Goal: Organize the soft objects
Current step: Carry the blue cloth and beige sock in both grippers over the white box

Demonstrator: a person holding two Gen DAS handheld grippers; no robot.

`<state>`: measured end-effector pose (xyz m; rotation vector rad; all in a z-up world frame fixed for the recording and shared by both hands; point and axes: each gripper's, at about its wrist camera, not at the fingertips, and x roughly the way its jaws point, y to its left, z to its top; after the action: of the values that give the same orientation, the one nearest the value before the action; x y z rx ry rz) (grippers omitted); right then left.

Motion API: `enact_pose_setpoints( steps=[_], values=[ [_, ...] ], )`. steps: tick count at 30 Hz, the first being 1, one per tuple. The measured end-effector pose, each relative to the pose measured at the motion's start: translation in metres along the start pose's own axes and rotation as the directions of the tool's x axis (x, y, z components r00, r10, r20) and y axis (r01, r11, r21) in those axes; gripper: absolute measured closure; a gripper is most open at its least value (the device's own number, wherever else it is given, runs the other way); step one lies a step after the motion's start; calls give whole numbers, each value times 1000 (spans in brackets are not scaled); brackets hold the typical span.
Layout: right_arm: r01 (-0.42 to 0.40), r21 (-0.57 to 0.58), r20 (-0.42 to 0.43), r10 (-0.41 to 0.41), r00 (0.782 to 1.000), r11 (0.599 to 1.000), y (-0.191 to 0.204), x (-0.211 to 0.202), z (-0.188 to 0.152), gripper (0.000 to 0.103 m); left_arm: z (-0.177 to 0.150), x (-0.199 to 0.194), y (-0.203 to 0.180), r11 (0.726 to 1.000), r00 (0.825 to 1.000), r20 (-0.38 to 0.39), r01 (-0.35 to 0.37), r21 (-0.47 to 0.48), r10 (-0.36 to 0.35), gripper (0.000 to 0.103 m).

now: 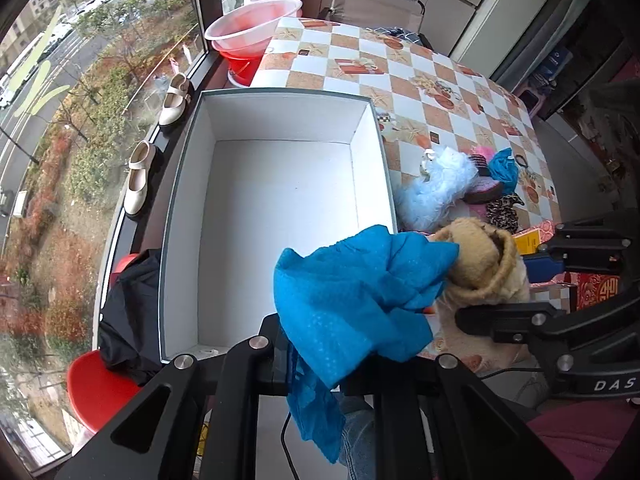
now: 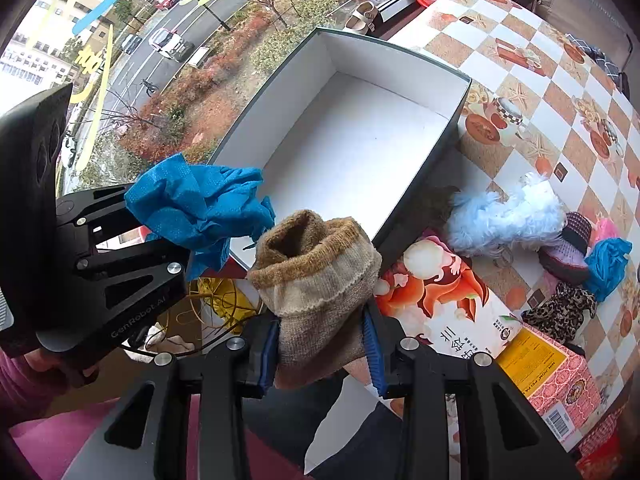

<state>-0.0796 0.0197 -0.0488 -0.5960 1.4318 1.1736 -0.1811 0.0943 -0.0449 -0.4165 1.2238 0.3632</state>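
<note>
- Nearest the left wrist camera, the blue cloth point(image 1: 356, 292) hangs bunched between the fingers of the left tool point(image 1: 320, 364), which is clamped on it; a tail of the fabric trails down below the fingers.
- Nearest the right wrist camera, the right tool point(image 2: 322, 350) grips the tan knitted sock point(image 2: 316, 276) between its blue pads point(image 2: 370, 332), the sock's open cuff standing upward in front of the fingers.
- The two held pieces sit just beside each other, the cloth to the left of the sock, both over the near end of the white box point(image 1: 280, 216).
- The box lies open on the desk point(image 1: 420, 80), its white floor bare, its long side running along the window edge.
- Right of the box, on the desk's checked cover, lies a fluffy pale blue item point(image 2: 508, 216), with a purple knitted piece point(image 2: 568, 252) touching it further right.
- Beyond these lie a second blue cloth point(image 2: 610, 260) and, just in front of it, a leopard-print piece point(image 2: 560, 310).
- A printed carton point(image 2: 452, 300) lies flat just beside the box's near corner, under the right tool's side.
- On the window ledge left of the box stand two cream shoes point(image 1: 138, 178).
</note>
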Motion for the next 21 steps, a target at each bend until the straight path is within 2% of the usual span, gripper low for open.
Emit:
enact_pose_setpoints(
  steps=[5, 14, 21],
  values=[
    [15, 7, 17, -15, 1000, 1000, 2, -1, 9, 65, 0, 10, 13, 997, 1000, -13, -20, -76, 19, 87],
    [1, -39, -5, -1, 1000, 999, 17, 15, 25, 65, -6, 24, 33, 988, 995, -52, -95, -119, 90, 87],
    [1, -66, -37, -3, 999, 998, 25, 27, 31, 65, -12, 33, 45, 983, 992, -86, -104, -150, 91, 87]
  ],
)
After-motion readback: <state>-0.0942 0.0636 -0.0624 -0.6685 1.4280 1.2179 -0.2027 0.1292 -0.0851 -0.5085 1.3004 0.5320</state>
